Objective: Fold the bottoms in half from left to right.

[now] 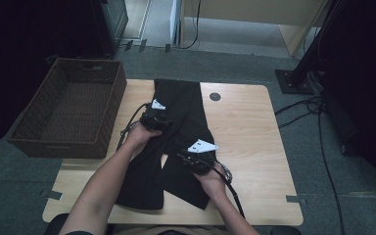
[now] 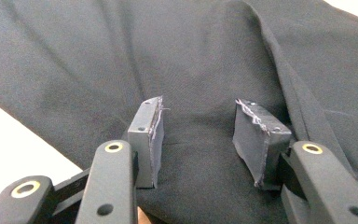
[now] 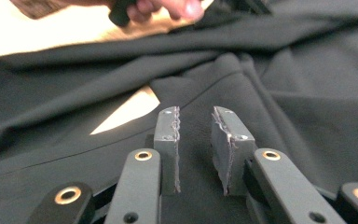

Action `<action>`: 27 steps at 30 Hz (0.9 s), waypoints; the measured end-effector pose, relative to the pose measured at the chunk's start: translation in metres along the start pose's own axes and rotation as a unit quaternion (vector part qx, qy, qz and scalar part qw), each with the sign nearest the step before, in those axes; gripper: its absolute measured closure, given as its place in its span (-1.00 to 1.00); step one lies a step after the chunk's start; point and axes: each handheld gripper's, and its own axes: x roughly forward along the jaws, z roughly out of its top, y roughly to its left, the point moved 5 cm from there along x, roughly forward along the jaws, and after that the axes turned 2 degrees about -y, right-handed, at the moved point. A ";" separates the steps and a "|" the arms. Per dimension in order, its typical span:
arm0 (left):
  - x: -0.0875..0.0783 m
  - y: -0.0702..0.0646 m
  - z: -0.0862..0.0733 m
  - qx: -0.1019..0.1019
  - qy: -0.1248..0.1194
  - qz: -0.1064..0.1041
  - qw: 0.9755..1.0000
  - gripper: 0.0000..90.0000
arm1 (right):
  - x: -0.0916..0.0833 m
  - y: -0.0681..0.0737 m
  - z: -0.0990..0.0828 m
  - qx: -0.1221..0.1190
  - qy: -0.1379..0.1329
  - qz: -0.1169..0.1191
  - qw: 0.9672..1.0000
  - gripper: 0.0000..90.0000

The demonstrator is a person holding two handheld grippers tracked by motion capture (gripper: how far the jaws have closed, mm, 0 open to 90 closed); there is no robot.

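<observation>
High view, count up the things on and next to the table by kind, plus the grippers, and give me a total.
Black trousers: 1
Wicker basket: 1
Grippers: 2, the left gripper and the right gripper
Total: 4

The folded cloth trousers [image 1: 176, 142] are plain black, with no pattern. The wooden desk [image 1: 245, 132] is light beige with fine grain (one small dark round spot on it). The woven wicker basket [image 1: 44, 142] is dark brown. The carpet floor [image 1: 333, 186] is grey-green.
</observation>
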 end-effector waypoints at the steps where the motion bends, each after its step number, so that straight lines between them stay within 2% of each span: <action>1: 0.000 0.000 0.000 -0.001 0.000 -0.001 1.000 0.18 | 0.005 0.000 -0.002 0.005 0.005 0.000 1.000 0.61; 4: 0.000 0.001 0.000 -0.005 -0.003 -0.004 1.000 0.18 | 0.011 0.001 -0.008 0.009 0.029 0.006 1.000 0.57; 6: 0.000 0.001 0.000 -0.008 -0.003 -0.006 1.000 0.18 | 0.009 0.004 -0.010 0.004 0.030 0.019 0.999 0.57; 10: -0.002 0.000 0.000 -0.004 0.003 -0.005 1.000 0.18 | -0.001 0.014 -0.019 -0.015 0.037 0.039 0.998 0.57; 14: -0.003 0.001 0.000 -0.005 0.008 -0.007 1.000 0.18 | -0.018 0.030 -0.032 -0.032 0.039 0.060 0.997 0.56; 19: -0.005 0.001 -0.001 -0.011 0.011 -0.009 1.000 0.18 | -0.035 0.050 -0.046 -0.028 0.042 0.096 0.994 0.55; 24: -0.006 0.003 -0.001 -0.007 0.013 -0.005 1.000 0.18 | -0.039 0.067 -0.050 -0.040 0.046 0.124 0.990 0.54; 27: -0.007 0.006 -0.002 -0.016 0.013 -0.012 1.000 0.18 | -0.038 0.068 -0.049 -0.048 0.050 0.125 0.990 0.47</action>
